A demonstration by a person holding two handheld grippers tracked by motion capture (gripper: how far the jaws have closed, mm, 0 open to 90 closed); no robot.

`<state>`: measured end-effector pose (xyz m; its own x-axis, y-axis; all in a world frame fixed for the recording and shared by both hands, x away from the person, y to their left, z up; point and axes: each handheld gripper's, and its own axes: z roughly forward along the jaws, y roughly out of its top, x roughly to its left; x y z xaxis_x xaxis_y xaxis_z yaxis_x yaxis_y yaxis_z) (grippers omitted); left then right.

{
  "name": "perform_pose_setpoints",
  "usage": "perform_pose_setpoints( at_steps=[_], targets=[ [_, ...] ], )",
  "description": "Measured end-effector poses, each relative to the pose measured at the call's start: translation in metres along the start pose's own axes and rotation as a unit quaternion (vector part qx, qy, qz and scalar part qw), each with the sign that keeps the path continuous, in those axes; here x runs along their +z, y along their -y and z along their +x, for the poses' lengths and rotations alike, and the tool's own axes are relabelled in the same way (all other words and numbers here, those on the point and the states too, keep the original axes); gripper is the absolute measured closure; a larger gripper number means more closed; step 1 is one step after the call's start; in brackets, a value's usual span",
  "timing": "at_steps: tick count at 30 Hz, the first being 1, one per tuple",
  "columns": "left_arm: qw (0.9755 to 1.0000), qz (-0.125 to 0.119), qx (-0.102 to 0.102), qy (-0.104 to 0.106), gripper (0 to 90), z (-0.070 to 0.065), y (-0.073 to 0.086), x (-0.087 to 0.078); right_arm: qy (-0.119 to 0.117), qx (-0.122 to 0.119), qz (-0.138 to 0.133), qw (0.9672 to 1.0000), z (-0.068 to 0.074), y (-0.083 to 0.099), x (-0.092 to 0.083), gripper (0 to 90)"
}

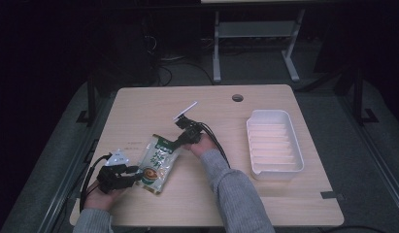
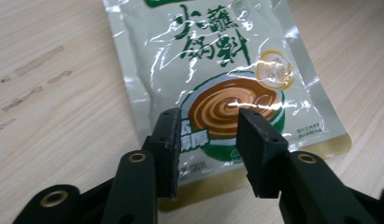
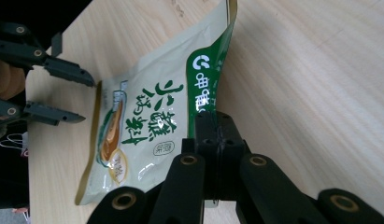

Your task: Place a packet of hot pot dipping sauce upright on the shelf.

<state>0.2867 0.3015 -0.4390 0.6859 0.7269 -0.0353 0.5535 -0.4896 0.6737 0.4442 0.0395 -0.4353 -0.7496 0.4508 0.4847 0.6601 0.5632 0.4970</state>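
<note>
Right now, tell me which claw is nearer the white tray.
Right. The right claw is shut on the sauce pouch near the table's middle, with bare table between it and the white tray. The left claw, open at the pouch's lower edge, sits farther away.

A light wooden table (image 1: 139,104) stands on grey floor (image 1: 265,68) (the room behind is dark).
</note>
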Motion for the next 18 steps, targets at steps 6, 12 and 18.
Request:
perform_pose_setpoints(
  at_steps=[6, 12, 18],
  targets=[
    [1.0, 0.0, -0.007, -0.004, 51.9, 0.002, 0.002, 0.001, 0.001, -0.013, -0.01, 0.9999, 0.006, -0.001, -0.018, 89.7],
    [0.9999, 0.0, -0.01, -0.009, 45.2, 0.003, 0.002, 0.001, -0.001, -0.029, -0.025, 0.9993, 0.016, -0.003, -0.042, 89.7],
    [0.9999, -0.003, -0.009, -0.01, 41.4, 0.003, 0.002, 0.0, -0.003, -0.046, -0.032, 0.9984, 0.025, -0.002, -0.057, 89.7]
  ],
)
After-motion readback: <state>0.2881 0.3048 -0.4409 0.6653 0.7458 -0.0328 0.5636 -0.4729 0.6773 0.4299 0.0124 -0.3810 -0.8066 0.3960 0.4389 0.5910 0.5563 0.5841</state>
